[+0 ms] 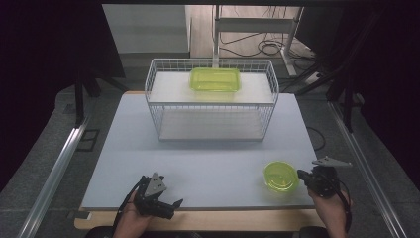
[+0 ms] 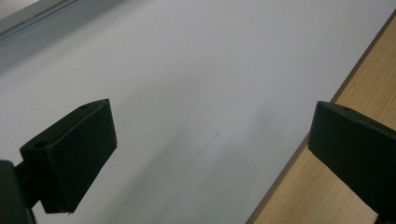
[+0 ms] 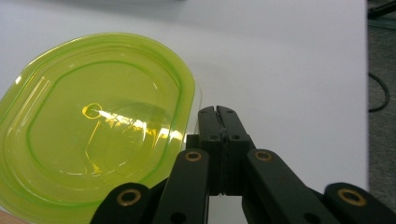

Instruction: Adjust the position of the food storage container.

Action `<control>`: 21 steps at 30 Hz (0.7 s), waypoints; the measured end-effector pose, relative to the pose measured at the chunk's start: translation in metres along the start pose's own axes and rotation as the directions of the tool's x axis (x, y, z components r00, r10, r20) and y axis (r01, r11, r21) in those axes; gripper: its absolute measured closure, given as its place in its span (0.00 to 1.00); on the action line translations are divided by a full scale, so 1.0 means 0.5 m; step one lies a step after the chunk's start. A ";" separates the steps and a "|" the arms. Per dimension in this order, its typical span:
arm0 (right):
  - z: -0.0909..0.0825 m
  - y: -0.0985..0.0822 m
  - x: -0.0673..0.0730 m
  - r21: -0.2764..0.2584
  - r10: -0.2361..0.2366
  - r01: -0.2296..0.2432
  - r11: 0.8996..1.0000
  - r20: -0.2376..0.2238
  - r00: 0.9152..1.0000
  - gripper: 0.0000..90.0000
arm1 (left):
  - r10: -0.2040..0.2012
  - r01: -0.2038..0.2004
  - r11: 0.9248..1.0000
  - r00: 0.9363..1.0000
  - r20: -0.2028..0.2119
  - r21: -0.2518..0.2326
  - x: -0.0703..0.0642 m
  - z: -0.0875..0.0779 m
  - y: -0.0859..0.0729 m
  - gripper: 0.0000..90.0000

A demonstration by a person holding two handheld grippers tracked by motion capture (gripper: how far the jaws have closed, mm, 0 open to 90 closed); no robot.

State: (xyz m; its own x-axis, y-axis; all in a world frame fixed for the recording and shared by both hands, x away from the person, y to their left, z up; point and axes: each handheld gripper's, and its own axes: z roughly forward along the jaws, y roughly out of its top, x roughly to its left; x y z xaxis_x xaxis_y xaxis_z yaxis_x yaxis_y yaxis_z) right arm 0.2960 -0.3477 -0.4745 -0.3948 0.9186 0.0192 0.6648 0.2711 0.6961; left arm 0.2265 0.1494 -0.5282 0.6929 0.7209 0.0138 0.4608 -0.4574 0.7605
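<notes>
A translucent green oval container (image 1: 280,177) (image 3: 93,126) sits open side up on the white table near the front right. My right gripper (image 1: 300,174) (image 3: 217,113) is just to its right, jaws pressed together with nothing between them, their tips beside the container's rim. A second green container (image 1: 215,79), rectangular, rests on the top shelf of a white wire basket (image 1: 210,99) at the back middle. My left gripper (image 1: 172,198) (image 2: 210,154) hovers low at the table's front left edge, jaws wide apart and empty.
The white table top (image 1: 208,158) (image 2: 196,70) has a wooden border (image 1: 198,219) (image 2: 364,88) along its front. Metal rails (image 1: 54,173) run down both sides. A desk frame and cables (image 1: 262,47) lie beyond the basket.
</notes>
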 end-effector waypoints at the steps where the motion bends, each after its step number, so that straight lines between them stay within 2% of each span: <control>1: 0.001 0.001 0.005 0.002 0.000 0.000 1.000 -0.005 1.000 0.99 | 0.000 0.000 1.000 1.000 0.000 0.000 0.000 0.000 0.000 0.01; 6: 0.008 0.006 0.026 0.010 -0.015 0.016 1.000 -0.039 0.999 0.99 | 0.002 -0.002 1.000 1.000 -0.001 0.001 0.000 0.000 0.000 0.01; 9: 0.009 0.007 0.035 0.012 -0.023 0.023 1.000 -0.041 0.999 0.99 | 0.001 -0.001 1.000 1.000 -0.001 0.001 0.000 0.000 0.000 0.01; 13: 0.005 -0.002 0.027 0.029 -0.021 0.022 0.999 -0.025 0.999 0.99 | 0.003 -0.003 1.000 1.000 -0.003 0.000 0.001 -0.001 0.000 0.01; 16: 0.006 -0.015 0.024 0.050 -0.007 0.009 0.999 -0.030 1.000 0.99 | 0.003 -0.003 1.000 1.000 -0.004 0.001 0.000 -0.001 0.000 0.01; 21: 0.009 -0.030 0.042 0.077 -0.006 0.013 0.997 -0.082 0.997 0.99 | 0.003 -0.003 1.000 1.000 -0.003 0.003 -0.001 0.000 0.000 0.01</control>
State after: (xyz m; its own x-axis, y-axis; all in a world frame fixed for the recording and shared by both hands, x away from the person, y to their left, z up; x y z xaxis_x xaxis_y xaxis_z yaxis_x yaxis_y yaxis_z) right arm 0.2805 -0.3314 -0.4877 -0.4496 0.8902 0.0734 0.7066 0.3042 0.6389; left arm 0.2263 0.1491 -0.5280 0.6926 0.7210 0.0184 0.4603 -0.4615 0.7583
